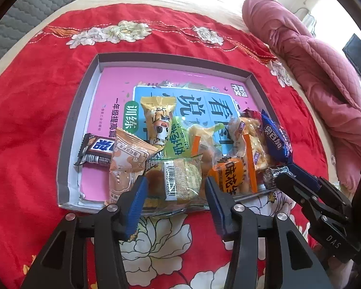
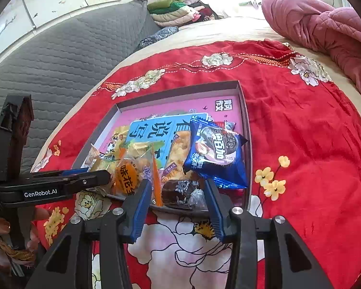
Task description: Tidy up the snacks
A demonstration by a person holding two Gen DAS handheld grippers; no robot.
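**Two grippers poised at the near edge of a snack-filled box lid**

Left gripper (image 1: 175,192): the blue-padded jaws stand apart, and between them lies a clear packet with a barcode label and golden cakes (image 1: 180,180); the pads do not press on it. Right gripper (image 2: 178,192): the jaws are likewise parted, flanking a dark brown foil-wrapped sweet (image 2: 180,193) without clamping it.

Both packets lie at the near rim of a shallow grey cardboard box lid (image 1: 69,122), whose floor is covered by a pink and blue printed booklet (image 1: 113,82). Around them — moving outward — the snacks crowd the near half of the lid: an orange peanut packet (image 1: 228,172) just right of the clear packet, a pale peach pouch (image 1: 125,159) to its left, a black chocolate bar wrapper (image 1: 96,153) at the left wall, a yellow cartoon-printed pouch (image 1: 156,118) and a green packet (image 1: 178,137) behind, a clear pack of crisp rice bars (image 1: 250,137), and a blue sandwich-biscuit bag (image 2: 214,149) by the right wall.

The lid rests on a red floral blanket (image 1: 36,96) spread over a bed; a rumpled pink quilt (image 1: 312,72) lies beyond, well apart. In the right wrist view a person's hand (image 2: 2,231) holds the left gripper's handle.
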